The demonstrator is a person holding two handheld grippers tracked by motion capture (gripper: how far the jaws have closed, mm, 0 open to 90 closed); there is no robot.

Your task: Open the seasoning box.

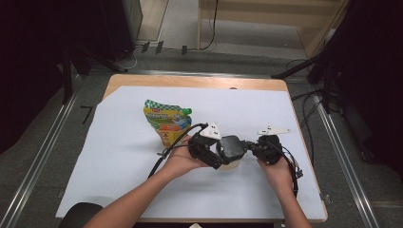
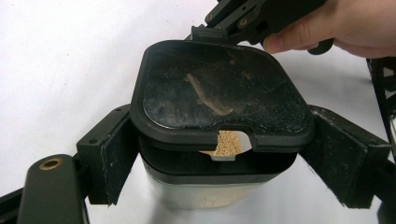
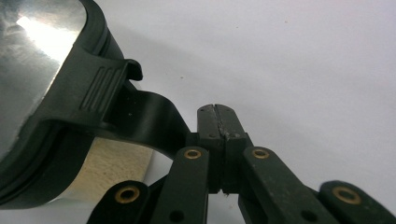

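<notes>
Clear container (image 2: 205, 186) of tan granules, black lid (image 2: 219, 93) raised.

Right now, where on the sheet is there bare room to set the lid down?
Free: the white sheet left of the left forearm, and its far right strip beyond the container. Crowded: the middle, where pouch, container and both hand-held grippers bunch.
</notes>
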